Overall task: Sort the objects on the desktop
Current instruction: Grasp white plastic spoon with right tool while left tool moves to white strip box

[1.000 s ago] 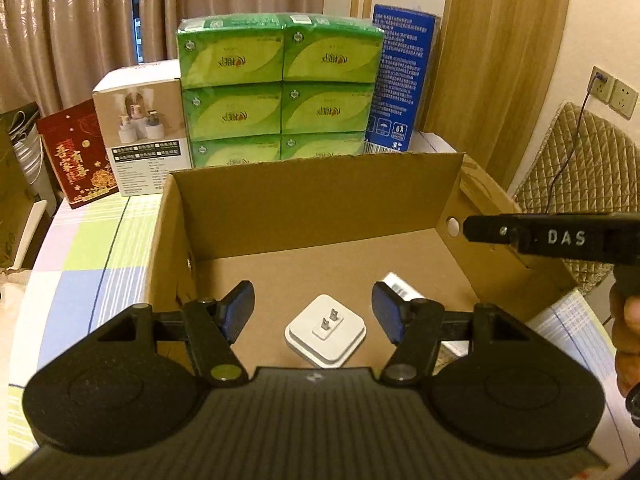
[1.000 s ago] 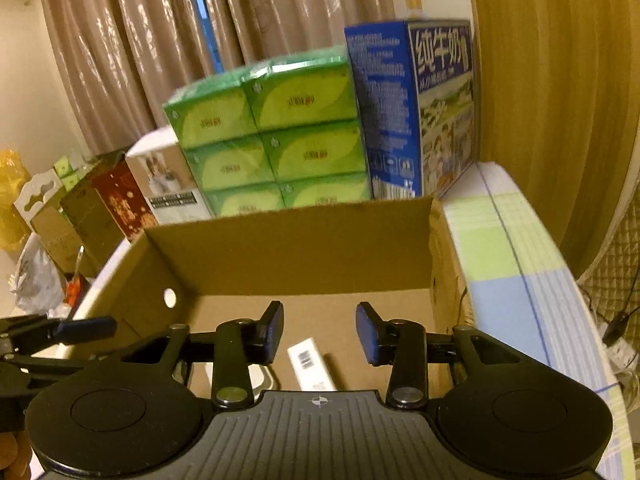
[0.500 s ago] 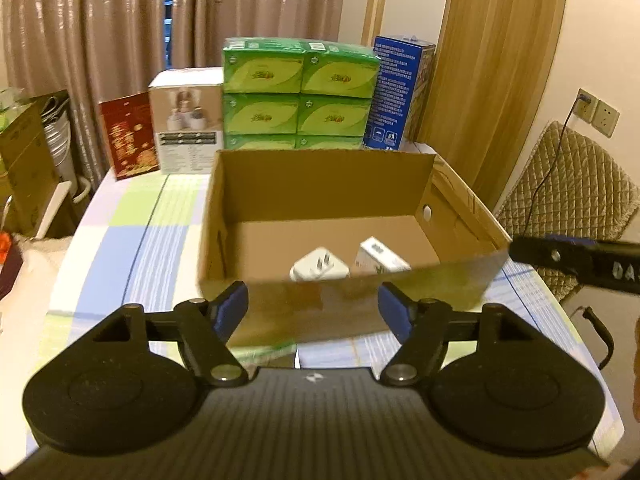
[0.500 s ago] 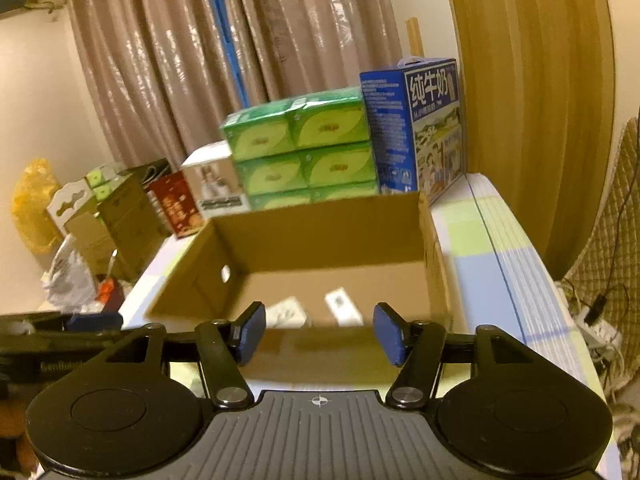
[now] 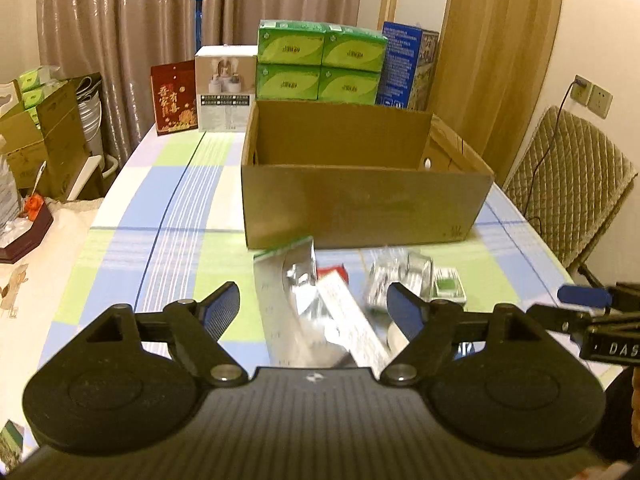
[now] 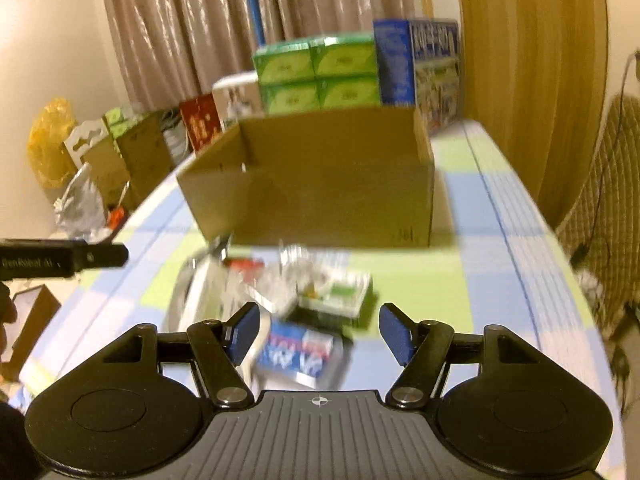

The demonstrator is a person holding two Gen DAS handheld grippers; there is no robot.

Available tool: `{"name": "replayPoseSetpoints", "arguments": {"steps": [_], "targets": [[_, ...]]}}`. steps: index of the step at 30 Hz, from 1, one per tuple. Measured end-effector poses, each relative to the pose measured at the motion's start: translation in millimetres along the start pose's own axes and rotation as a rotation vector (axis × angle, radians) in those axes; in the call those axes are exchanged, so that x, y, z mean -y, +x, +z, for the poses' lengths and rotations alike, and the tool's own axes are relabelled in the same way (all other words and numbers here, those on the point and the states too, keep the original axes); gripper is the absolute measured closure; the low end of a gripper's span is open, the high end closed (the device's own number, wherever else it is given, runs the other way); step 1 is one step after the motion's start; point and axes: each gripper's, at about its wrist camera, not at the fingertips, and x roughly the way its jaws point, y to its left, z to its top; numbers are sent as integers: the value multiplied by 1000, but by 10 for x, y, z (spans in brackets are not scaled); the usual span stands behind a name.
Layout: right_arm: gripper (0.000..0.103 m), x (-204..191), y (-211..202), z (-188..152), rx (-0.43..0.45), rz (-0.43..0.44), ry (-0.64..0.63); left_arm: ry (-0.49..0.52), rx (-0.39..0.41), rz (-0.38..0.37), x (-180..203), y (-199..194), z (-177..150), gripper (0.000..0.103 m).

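Left claw (image 5: 314, 306) spread wide, empty, above the checked worktop (image 5: 168, 216). Right claw (image 6: 320, 330) likewise spread, gripping nothing. Blurred clutter of small packets (image 5: 332, 296) heaped on the worktop just in front of the open cardboard box (image 5: 360, 200); blue packet (image 6: 298, 354) nearest the right claw.

Matt brown cardboard box (image 5: 360, 204), shiny foil packet (image 5: 300, 276)

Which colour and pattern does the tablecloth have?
Checked tablecloth: blue, light green and white squares; clearest in the left wrist view.
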Motion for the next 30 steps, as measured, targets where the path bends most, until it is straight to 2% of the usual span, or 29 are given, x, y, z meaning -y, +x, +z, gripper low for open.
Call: {"name": "replayPoseSetpoints", "arguments": {"steps": [6,12,15,17,24,27,30], "targets": [[39,45,129,-310,-42,8,36,2,1,-6,41,40,-247,24],[39,-122,198,-599,-32,63,-33,44,-20,-4,41,173,-445,24],[40,-213,275,-662,-34,85,-63,15,-23,-7,3,205,-482,24],[44,-255,344,-689,-49,101,-71,15,-22,-10,-9,224,-499,25],[70,-327,599,-681,-95,131,-75,-41,-58,0,-200,343,-563,25],[72,-359,676,-676,-107,127,-84,-69,-67,-19,-241,366,-581,25],[80,-406,772,-668,-120,113,-113,-68,-70,-23,-219,382,-579,25]]}}
